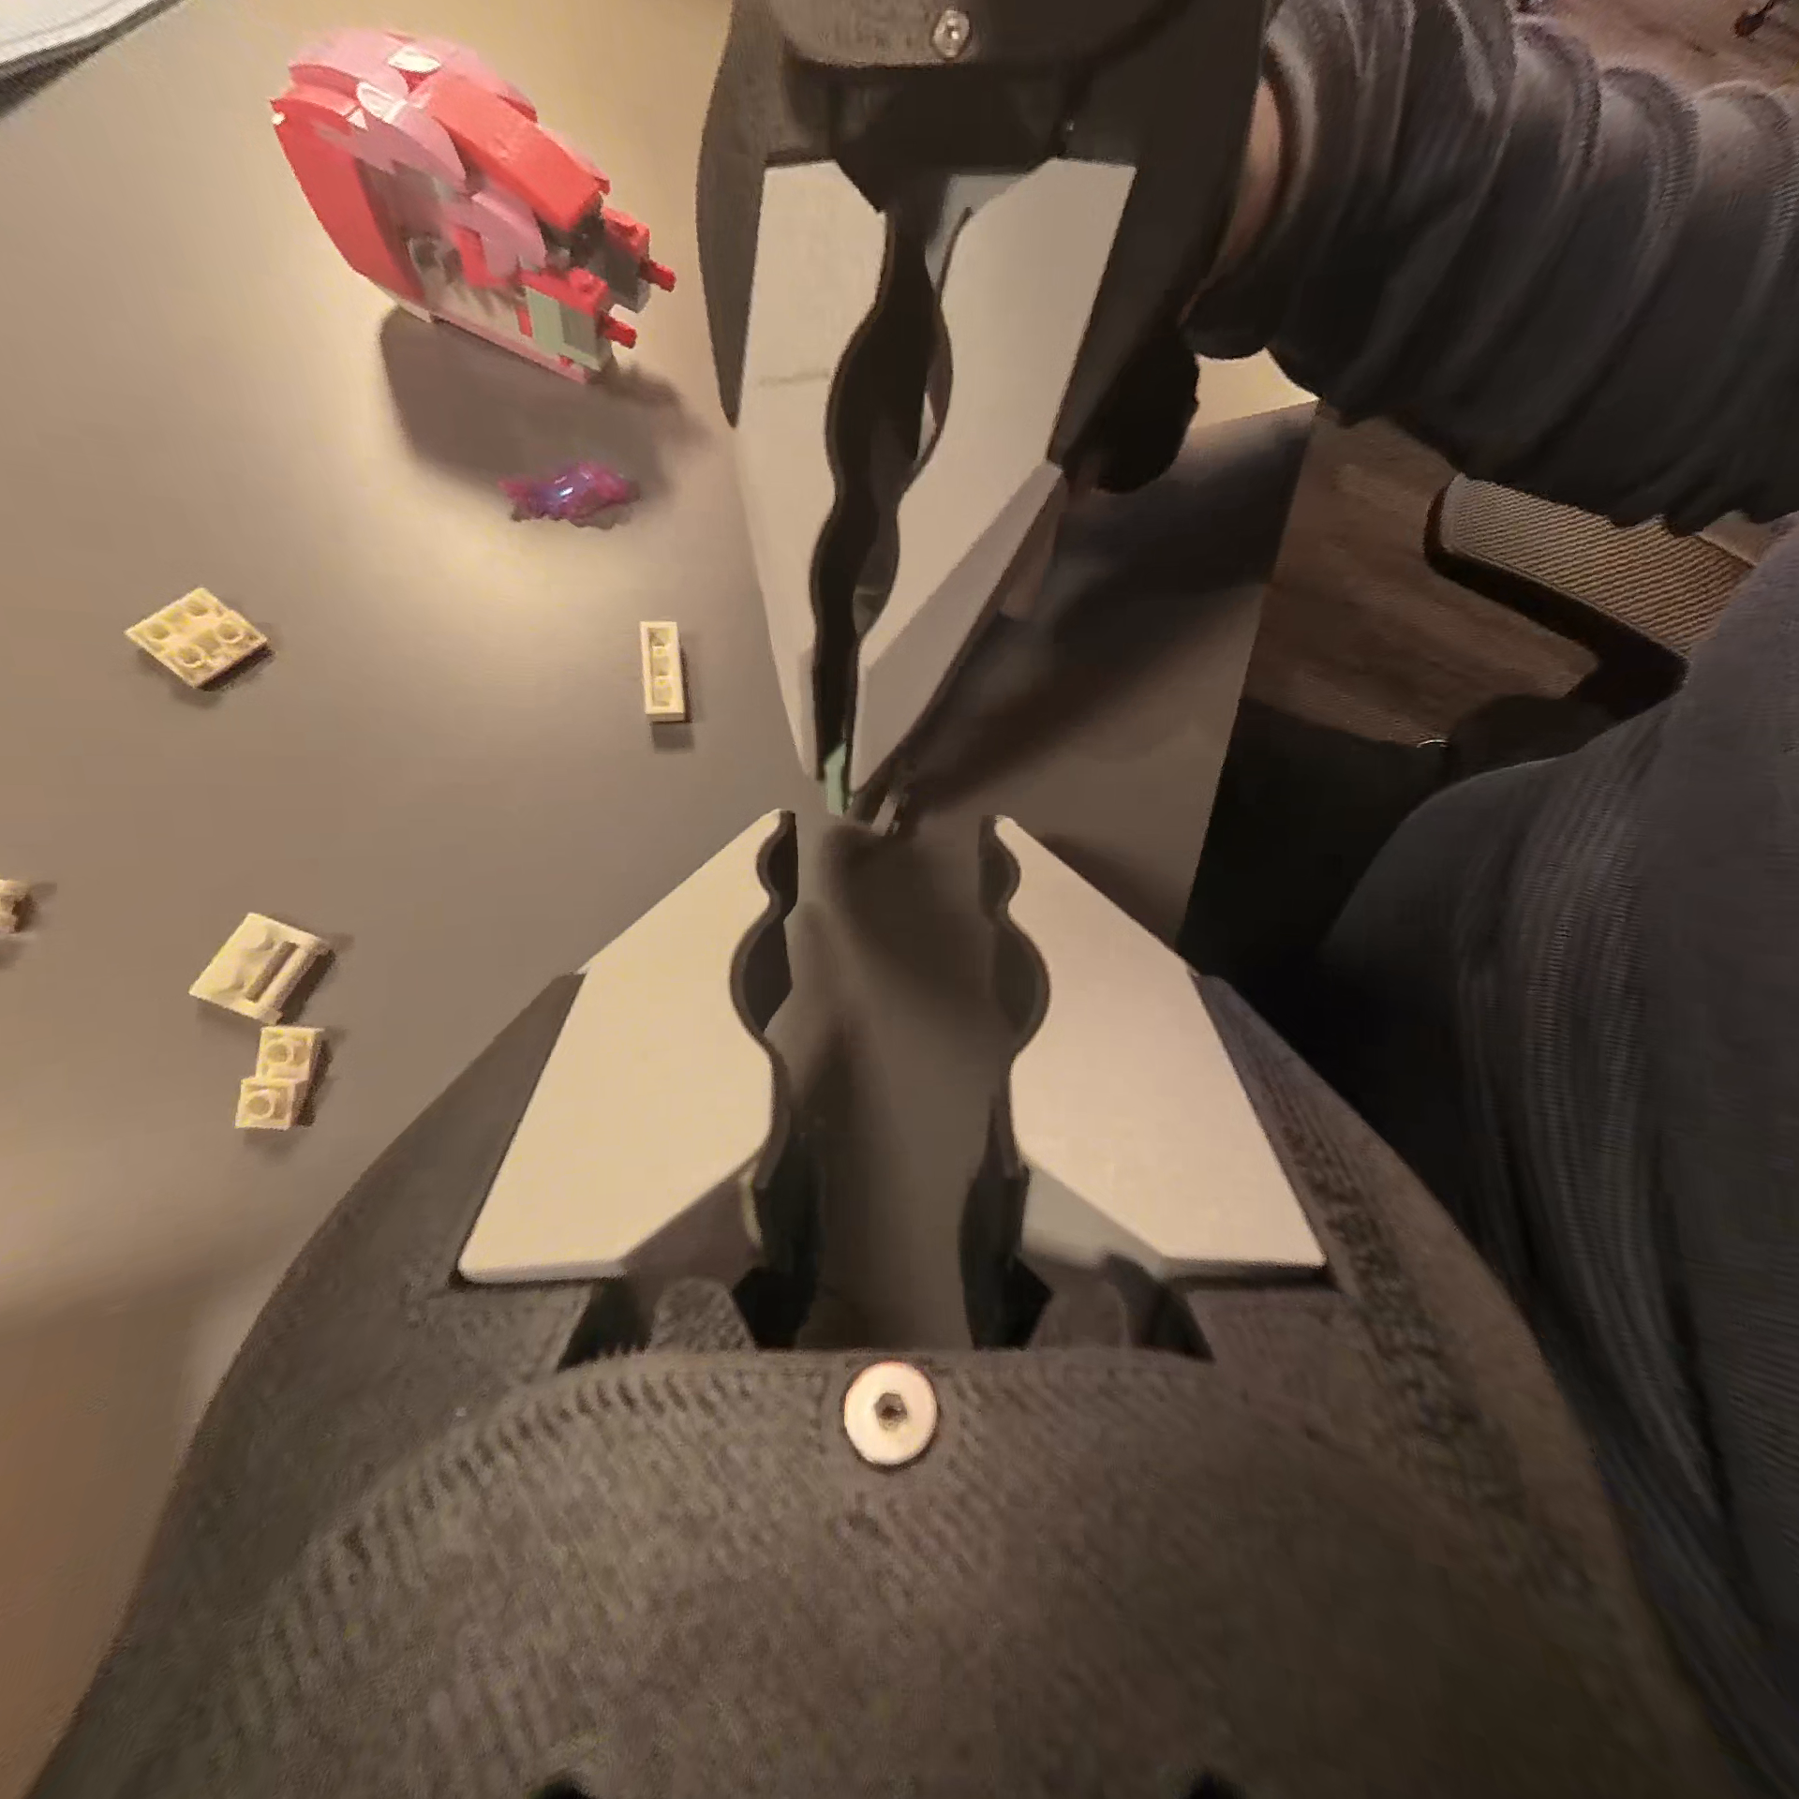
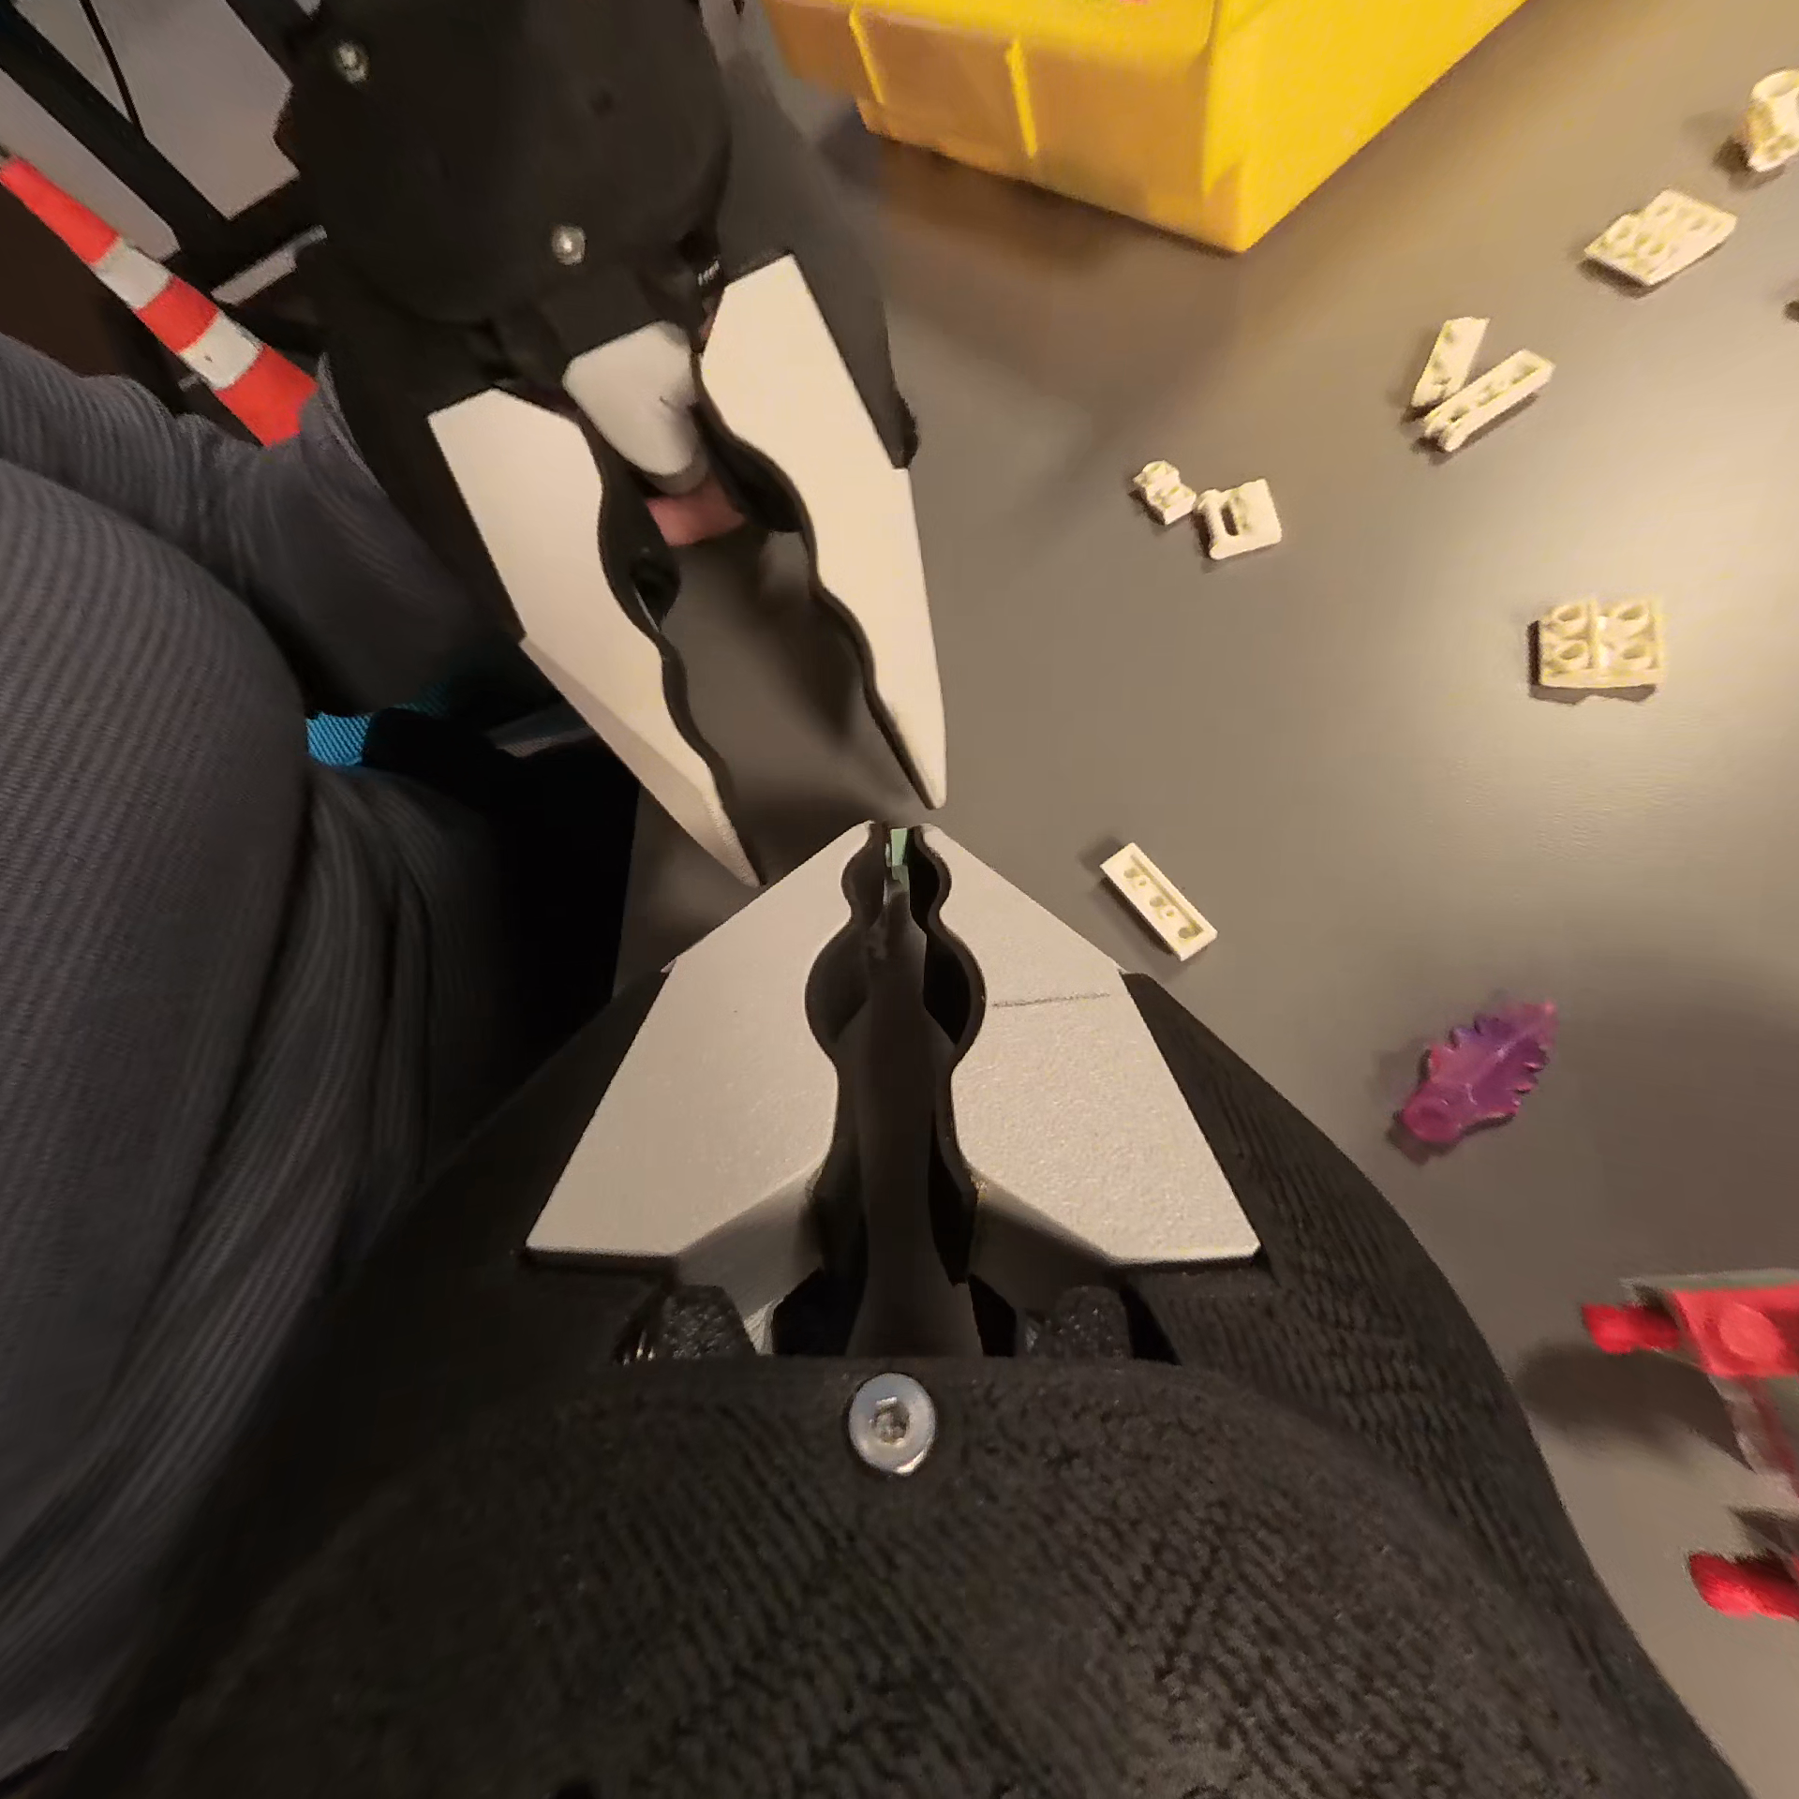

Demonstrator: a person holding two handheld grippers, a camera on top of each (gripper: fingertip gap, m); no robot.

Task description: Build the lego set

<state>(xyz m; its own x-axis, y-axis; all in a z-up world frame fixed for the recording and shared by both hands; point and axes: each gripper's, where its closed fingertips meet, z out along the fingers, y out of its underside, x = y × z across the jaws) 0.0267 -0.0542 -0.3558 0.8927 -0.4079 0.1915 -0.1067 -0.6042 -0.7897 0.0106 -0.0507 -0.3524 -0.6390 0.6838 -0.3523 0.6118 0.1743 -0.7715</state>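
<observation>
My right gripper is shut on a small pale green brick piece that sticks out at its fingertips. In the left wrist view the right gripper comes down from above with the green piece pinched at its tip. My left gripper is open and holds nothing; its fingertips stand just short of the green piece, apart from it. In the right wrist view the left gripper faces mine tip to tip, above the dark table near its edge.
A red and pink brick model and a purple translucent leaf piece lie on the table. Several cream bricks are scattered about. A yellow bin stands farther off. A person's dark-clothed legs are beside the table edge. The tips of both grippers are at nearly the same place.
</observation>
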